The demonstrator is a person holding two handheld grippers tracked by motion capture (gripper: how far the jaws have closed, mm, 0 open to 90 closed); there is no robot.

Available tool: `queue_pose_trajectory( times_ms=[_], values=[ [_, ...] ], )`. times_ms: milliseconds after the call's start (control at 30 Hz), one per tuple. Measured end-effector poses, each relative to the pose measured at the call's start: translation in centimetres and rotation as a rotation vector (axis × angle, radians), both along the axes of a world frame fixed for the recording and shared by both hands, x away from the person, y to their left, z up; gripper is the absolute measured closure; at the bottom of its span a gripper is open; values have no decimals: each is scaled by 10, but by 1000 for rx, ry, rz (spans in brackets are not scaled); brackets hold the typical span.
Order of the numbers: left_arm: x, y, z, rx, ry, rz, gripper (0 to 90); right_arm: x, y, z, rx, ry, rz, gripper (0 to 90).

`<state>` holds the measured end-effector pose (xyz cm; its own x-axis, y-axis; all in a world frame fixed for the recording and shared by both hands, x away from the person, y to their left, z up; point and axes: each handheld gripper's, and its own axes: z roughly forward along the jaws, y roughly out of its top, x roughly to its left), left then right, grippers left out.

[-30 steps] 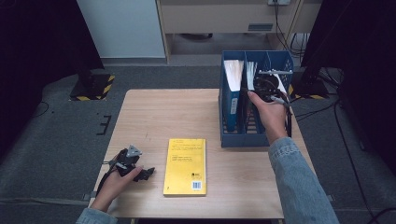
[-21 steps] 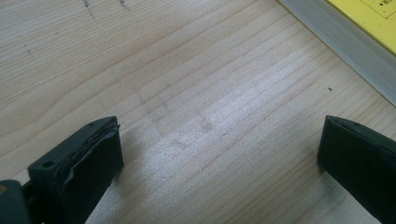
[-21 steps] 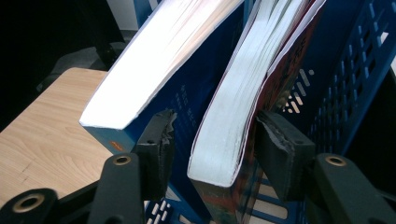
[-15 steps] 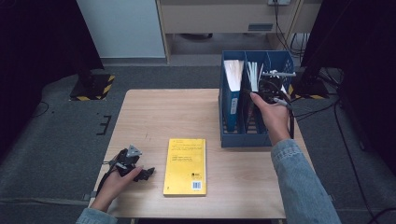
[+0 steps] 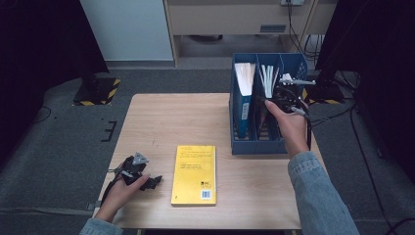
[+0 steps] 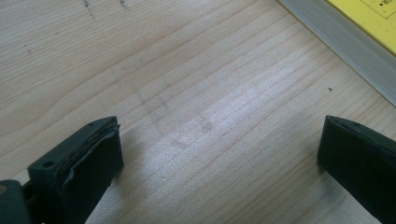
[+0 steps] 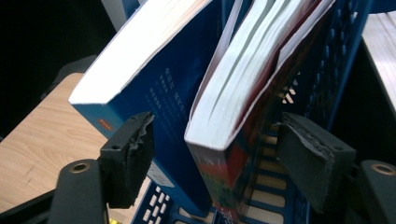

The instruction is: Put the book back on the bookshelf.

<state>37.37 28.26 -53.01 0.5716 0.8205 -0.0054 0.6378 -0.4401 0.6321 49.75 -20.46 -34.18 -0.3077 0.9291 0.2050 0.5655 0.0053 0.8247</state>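
- At the blue file rack (image 5: 243, 146), right gripper (image 7: 219, 154) jaws have just been opening, straddling the red-covered book (image 7: 224, 140) without pressing
- Left gripper (image 6: 219, 154) spread over bare table (image 6: 187, 93), beside yellow book (image 5: 194, 174)

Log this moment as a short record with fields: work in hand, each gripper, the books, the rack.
work in hand: books being stood in the blue file rack
right gripper: jaws have just been opening; the red-covered book stands between them, pads clear of it
left gripper: open, nothing between the jaws, low over the wooden table
blue book: upright in the rack, beside the red-covered one
yellow book: flat on the table, between the two hands
rack: at the table's far right corner
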Motion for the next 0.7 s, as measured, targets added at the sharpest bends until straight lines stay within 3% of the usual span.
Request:
queue_pose_trajectory(
  times_ms=[400, 700],
  values=[
    [0, 0, 0, 2, 1, -2, 0, -27, 2, -5, -27, -13, 1, 190],
    [0, 0, 0, 2, -1, -1, 0, -61, 8, -19, -52, -14, 66, 171]
  ],
)
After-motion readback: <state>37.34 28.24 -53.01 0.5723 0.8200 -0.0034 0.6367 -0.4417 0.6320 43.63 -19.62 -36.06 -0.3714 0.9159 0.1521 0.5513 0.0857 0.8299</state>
